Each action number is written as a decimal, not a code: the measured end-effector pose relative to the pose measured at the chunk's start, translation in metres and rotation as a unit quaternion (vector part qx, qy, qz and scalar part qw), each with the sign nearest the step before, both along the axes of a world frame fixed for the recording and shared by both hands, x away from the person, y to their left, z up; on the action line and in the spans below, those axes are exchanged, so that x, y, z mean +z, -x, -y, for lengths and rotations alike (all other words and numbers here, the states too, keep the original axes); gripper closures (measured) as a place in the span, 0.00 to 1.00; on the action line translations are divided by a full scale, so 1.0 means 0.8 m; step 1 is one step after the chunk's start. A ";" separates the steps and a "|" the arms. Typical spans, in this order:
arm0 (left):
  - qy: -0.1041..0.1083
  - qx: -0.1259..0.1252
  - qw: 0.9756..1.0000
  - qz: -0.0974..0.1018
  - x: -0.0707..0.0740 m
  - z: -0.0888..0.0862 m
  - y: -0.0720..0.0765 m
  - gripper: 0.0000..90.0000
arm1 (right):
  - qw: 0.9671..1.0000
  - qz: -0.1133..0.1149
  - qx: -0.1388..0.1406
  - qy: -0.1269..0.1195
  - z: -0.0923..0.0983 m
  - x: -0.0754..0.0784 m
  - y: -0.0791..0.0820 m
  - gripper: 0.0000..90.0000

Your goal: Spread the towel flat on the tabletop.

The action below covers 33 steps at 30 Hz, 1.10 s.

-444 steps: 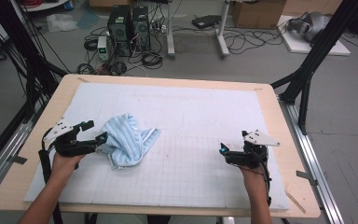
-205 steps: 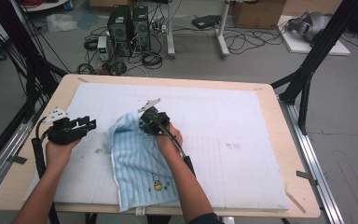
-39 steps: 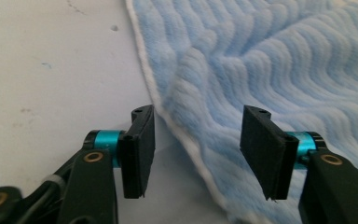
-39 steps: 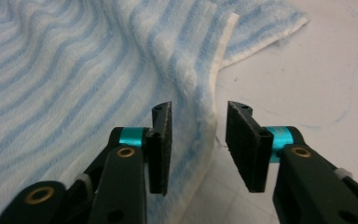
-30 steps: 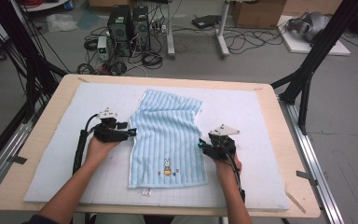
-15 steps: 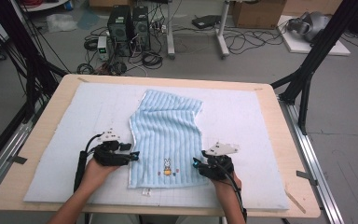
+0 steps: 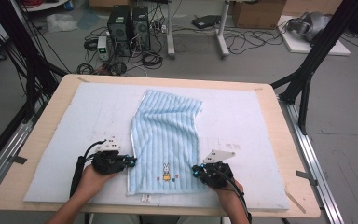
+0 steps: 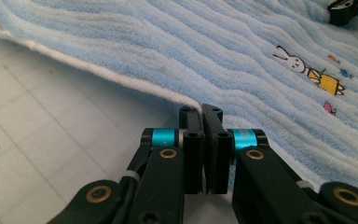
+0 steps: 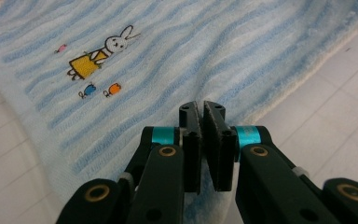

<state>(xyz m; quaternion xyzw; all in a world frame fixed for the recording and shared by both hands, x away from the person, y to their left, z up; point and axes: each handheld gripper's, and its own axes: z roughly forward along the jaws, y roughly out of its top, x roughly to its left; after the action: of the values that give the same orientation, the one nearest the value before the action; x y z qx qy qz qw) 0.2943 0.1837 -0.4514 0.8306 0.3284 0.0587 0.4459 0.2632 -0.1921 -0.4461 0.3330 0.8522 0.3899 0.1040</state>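
a: left gripper (image 8: pixel 204 112) first; how do its jaws stand?
b: they have just been closing and are now pressed together on the white left edge of the towel (image 8: pixel 223 51); the hem runs in between the tips.
a: and the right gripper (image 9: pixel 203 108)?
b: also just closed; it pinches the towel's right edge, with blue cloth caught between the jaws.
a: where does the towel lie?
b: spread flat, lengthwise, on the white mat (image 7: pixel 74 121) in the middle of the bench (image 7: pixel 42 140); the grippers hold it at opposite sides near its front end; the rabbit picture (image 7: pixel 166 171) sits between them; its far end lies skewed.
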 end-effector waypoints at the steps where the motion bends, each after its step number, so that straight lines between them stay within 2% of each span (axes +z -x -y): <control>1: -0.001 -0.003 1.000 -0.001 0.000 -0.003 0.003 0.96 | 1.000 -0.004 0.003 0.000 0.001 0.001 0.005 0.95; 5: 0.002 -0.006 1.000 -0.005 0.001 -0.009 0.015 0.96 | 1.000 -0.011 0.018 0.004 0.002 0.003 0.022 0.95; 15: 0.004 -0.036 0.999 -0.010 0.002 -0.011 0.047 0.96 | 0.998 -0.028 0.052 0.007 0.005 0.006 0.058 0.95; 17: 0.018 -0.030 0.999 -0.011 0.003 -0.012 0.048 0.93 | 0.999 -0.022 0.047 -0.001 0.006 0.009 0.061 0.85; 18: 0.025 -0.023 0.999 -0.011 0.004 -0.013 0.047 0.87 | 0.999 -0.016 0.044 -0.008 0.006 0.011 0.060 0.82; 19: 0.030 -0.015 0.999 -0.009 0.006 -0.013 0.046 0.78 | 0.999 -0.010 0.040 -0.016 0.006 0.013 0.059 0.77; 21: 0.039 -0.001 0.999 0.000 0.008 -0.016 0.042 0.68 | 0.999 0.001 0.033 -0.030 0.002 0.016 0.054 0.71; 23: 0.051 0.018 0.999 0.008 0.011 -0.019 0.038 0.60 | 0.999 0.010 0.029 -0.032 -0.007 0.018 0.047 0.65; 25: 0.059 0.029 0.998 0.015 0.015 -0.024 0.032 0.56 | 0.999 0.018 0.026 -0.033 -0.019 0.017 0.038 0.59; 28: 0.069 0.051 0.996 0.025 0.018 -0.032 0.019 0.53 | 0.999 0.024 0.025 -0.033 -0.037 0.014 0.017 0.57; 31: 0.069 0.068 0.995 0.034 0.021 -0.037 0.005 0.52 | 0.999 0.024 0.040 -0.024 -0.056 0.010 -0.005 0.57; 33: 0.073 0.085 0.993 0.039 0.025 -0.041 -0.008 0.51 | 0.998 0.021 0.051 -0.015 -0.067 0.007 -0.018 0.59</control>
<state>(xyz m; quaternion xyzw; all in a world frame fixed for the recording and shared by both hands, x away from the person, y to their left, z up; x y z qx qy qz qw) 0.3007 0.2164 -0.4315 0.7620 0.3839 0.1048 0.5108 0.2772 -0.1388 -0.4406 0.2826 0.8598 0.4141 0.0965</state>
